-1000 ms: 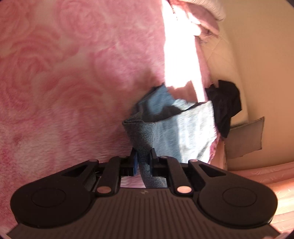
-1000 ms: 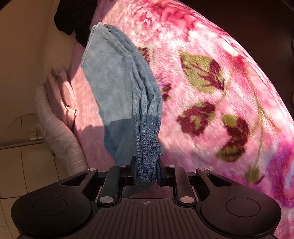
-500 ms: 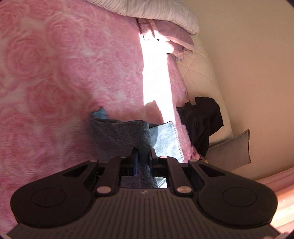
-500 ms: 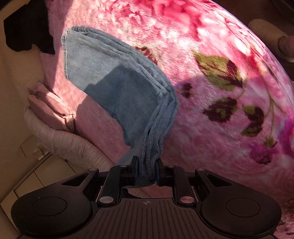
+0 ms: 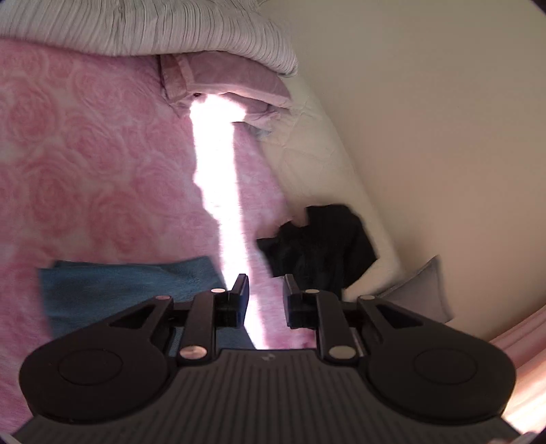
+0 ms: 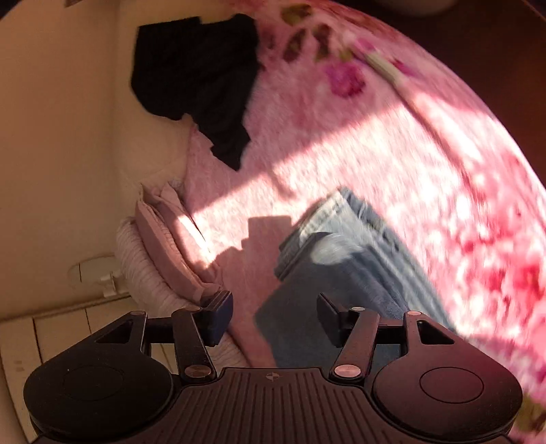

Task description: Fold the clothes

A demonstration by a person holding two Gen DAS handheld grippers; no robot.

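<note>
Blue denim garment (image 6: 344, 283) lies folded in a flat rectangular stack on the pink floral blanket (image 6: 392, 143) that covers the bed. In the left wrist view the same garment (image 5: 126, 287) sits to the left of and just beneath the left hand-held gripper (image 5: 264, 300).

Left hand-held gripper: jaws parted to a moderate gap, nothing between them; a bright strip of sunlight on the blanket (image 5: 85, 153) shows through the gap.

Right hand-held gripper (image 6: 274, 317): jaws spread wide, empty, positioned above the near end of the folded garment without touching it. The gripper's shadow falls on the stack and on the blanket beside it.

Black garment (image 6: 201, 78) lies crumpled at the blanket edge against the cream wall, well apart from the denim stack; in the left wrist view it (image 5: 324, 246) appears just beyond the right finger.

Pillows (image 5: 153, 30), one ribbed white over one pale pink, rest at the head of the bed. The right wrist view is motion-blurred.
</note>
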